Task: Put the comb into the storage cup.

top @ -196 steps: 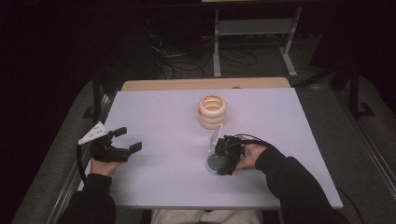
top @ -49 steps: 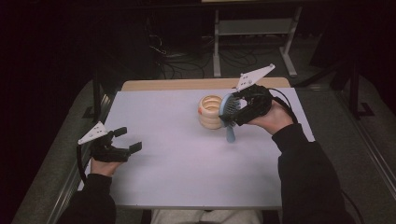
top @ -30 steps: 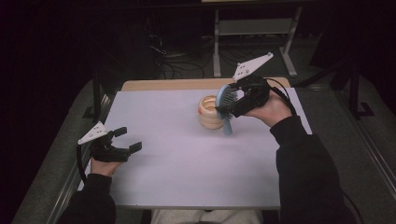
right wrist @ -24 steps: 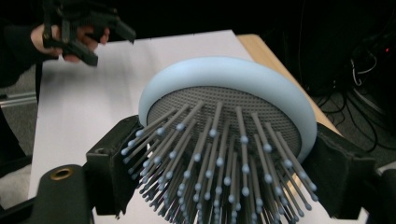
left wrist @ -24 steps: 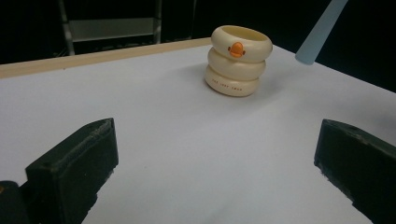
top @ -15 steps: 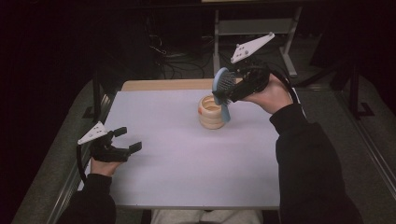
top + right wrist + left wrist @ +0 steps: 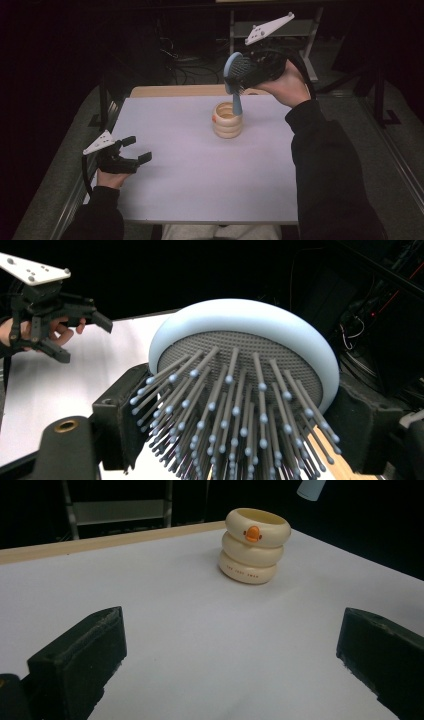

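Note:
A light-blue hairbrush (image 7: pixel 234 75) hangs above the table, head up and handle down, its handle tip over the mouth of a cream ringed holder (image 7: pixel 227 119) with an orange duck beak. My right gripper (image 7: pixel 248 73) is shut on the brush head; in the right gripper view the bristled head (image 7: pixel 240 365) sits between the two black jaws. My left gripper (image 7: pixel 135 149) rests open near the table's left edge with nothing between its jaws. In the left gripper view, the holder (image 7: pixel 254 545) stands farther off on the white table (image 7: pixel 200 640).
The white table (image 7: pixel 200 170) has a wooden strip (image 7: pixel 170 91) along its far edge. A metal shelf frame (image 7: pixel 280 30) and cables stand behind it in the dark. The left hand with its gripper (image 7: pixel 42 310) appears far off in the right gripper view.
My right gripper picked the brush up from the table's near right, carried it to the holder, then lifted and tilted it until the handle points down over the opening. The left gripper stayed still.

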Motion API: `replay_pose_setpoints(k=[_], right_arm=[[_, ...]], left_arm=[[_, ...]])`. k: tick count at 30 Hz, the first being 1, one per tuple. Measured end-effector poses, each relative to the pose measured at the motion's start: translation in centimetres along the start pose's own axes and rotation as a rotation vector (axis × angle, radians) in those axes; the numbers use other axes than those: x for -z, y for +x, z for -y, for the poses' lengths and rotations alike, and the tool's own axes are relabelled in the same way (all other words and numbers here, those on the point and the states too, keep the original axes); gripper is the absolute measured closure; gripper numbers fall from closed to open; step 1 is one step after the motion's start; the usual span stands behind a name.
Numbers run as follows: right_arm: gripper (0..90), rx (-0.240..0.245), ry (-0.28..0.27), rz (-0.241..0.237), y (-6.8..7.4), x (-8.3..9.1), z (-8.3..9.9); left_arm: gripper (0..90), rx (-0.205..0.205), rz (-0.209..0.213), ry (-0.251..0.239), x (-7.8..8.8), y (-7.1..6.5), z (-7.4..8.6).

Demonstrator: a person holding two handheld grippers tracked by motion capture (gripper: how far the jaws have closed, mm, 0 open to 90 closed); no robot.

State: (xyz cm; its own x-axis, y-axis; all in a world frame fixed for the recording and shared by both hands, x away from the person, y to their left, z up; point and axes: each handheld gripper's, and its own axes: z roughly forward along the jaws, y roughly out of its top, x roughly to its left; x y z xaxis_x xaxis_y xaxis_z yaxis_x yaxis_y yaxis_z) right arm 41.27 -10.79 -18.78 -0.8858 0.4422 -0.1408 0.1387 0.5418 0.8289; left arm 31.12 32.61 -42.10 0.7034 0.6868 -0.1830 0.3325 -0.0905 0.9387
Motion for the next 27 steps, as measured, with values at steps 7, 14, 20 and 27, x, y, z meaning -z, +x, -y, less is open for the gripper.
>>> replay_pose_setpoints(k=[7,14,20,27], right_arm=[[19.5,-0.011,-0.003,0.007,-0.8,-1.0,-0.8],[19.5,-0.037,-0.026,0.003,-1.6,-1.9,-1.1],[19.5,-0.075,-0.038,-0.004,-2.5,-2.9,-0.8],[19.5,-0.098,-0.033,-0.011,-3.3,-4.0,-0.2]], left_arm=[[0.0,0.0,0.002,-0.002,0.0,0.0,0.0],[0.0,-0.002,0.005,-0.005,0.1,0.1,0.0],[0.0,-0.001,0.004,-0.004,0.0,0.1,0.0],[0.0,-0.004,0.006,-0.005,0.0,0.1,0.0]])
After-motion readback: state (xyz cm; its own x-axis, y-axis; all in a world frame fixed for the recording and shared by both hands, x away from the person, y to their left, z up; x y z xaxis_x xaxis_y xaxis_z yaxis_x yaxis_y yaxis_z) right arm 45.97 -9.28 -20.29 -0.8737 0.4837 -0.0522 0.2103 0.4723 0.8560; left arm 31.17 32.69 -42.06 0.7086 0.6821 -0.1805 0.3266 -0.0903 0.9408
